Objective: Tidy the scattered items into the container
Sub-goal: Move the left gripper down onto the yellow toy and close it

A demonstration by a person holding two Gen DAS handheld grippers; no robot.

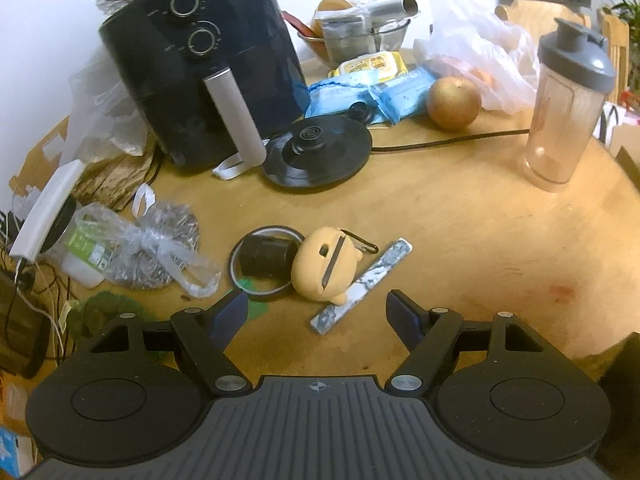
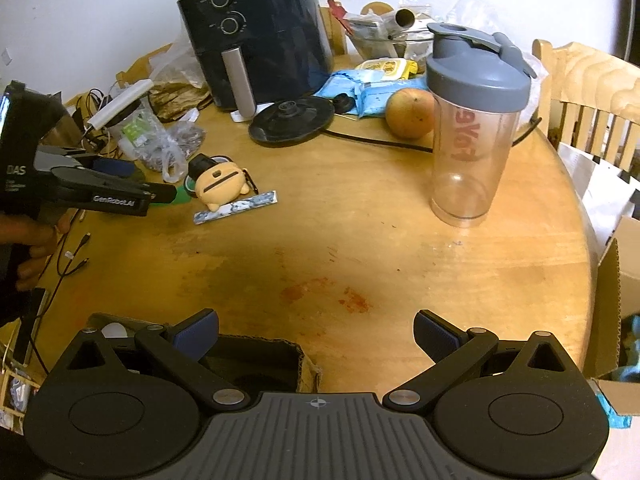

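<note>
We hold both the left gripper (image 1: pixel 316 312) and right gripper (image 2: pixel 316 336) spread and empty, the left just before the yellow pouch (image 1: pixel 322 266).

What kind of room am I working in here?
Most likely a home kitchen or dining area: a round wooden table crowded with an air fryer, a kettle base and a shaker bottle.

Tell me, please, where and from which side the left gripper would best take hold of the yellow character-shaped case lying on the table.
Probably across the rounded body of the yellow case, coming down from above. The left gripper is open and looks wider than the case. The tape roll touches its left side and the marbled strip lies tucked under its right edge, so a low side approach looks blocked.
</note>
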